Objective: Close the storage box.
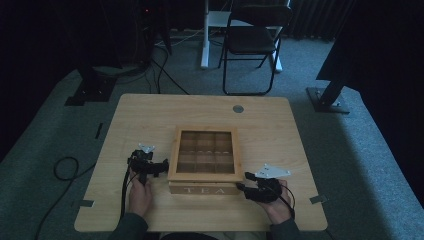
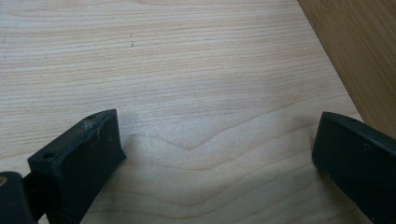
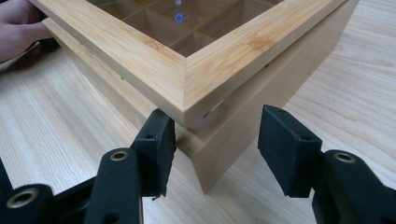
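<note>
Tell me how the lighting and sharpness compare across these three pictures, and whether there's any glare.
High view: dim and underexposed, dark surroundings, soft detail on the tea box. Left gripper view: bright, even light on the table, grain sharp, the near jaws slightly soft. Right gripper view: well lit, box corner crisp, a small bluish ring reflection on the lid's pane, a hand at the far left.

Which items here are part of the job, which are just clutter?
In play:
tea box
lid
left tool
right tool

Lying about:
folding chair
floor cables
grey disc in the table
</note>
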{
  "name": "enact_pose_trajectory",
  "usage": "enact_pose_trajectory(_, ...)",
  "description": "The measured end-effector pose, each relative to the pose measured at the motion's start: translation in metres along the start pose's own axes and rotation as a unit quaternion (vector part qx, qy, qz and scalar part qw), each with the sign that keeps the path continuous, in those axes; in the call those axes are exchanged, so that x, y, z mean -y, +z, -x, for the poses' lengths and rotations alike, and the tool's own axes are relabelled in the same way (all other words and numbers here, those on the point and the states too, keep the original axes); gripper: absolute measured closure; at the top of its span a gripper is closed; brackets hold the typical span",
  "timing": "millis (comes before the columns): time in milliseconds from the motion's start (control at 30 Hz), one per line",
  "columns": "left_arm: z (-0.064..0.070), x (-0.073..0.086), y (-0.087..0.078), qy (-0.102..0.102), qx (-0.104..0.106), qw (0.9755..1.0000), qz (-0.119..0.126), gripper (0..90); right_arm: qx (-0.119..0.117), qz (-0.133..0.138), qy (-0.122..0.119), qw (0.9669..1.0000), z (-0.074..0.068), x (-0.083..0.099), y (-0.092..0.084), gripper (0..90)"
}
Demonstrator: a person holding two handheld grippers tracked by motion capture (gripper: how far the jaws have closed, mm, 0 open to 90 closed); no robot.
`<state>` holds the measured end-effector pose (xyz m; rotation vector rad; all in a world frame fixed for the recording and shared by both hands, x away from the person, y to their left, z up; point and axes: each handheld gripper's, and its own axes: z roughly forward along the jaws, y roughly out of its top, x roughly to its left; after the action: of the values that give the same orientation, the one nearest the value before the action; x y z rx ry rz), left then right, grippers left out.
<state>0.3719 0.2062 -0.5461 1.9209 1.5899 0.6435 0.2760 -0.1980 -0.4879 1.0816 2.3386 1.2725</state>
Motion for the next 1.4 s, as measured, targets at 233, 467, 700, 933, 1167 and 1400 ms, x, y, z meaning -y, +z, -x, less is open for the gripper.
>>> enact_pose_trajectory(233,0.000,0.000,0.000,0.000,0.000,1.0000,0.000,1.6,-0.001,-0.008,-0.002,1.0000,-0.001,0.003,0.001,45.8)
enact_pose_trajectory(467,0.000,0.000,0.000,0.000,0.000,1.0000,0.000,1.6,-0.004,-0.012,-0.004,0.9999,-0.001,0.004,0.000,45.8)
enact_pose_trajectory(700,0.000,0.000,0.000,-0.001,0.000,1.0000,0.001,1.6,-0.006,-0.029,-0.010,0.9995,-0.002,0.008,0.003,45.9)
enact_pose_trajectory(933,0.000,0.000,0.000,-0.001,0.000,1.0000,0.001,1.6,-0.019,-0.004,0.002,0.9998,-0.001,0.008,-0.010,45.7)
enact_pose_trajectory(1167,0.000,0.000,0.000,-0.001,0.000,1.0000,0.000,1.6,-0.002,0.055,0.046,0.9975,0.020,0.001,-0.025,45.4)
enact_pose_trajectory(1400,0.001,0.000,0.000,-0.004,-0.004,1.0000,0.001,1.6,0.072,0.057,0.076,0.9929,0.053,-0.006,-0.012,45.4)
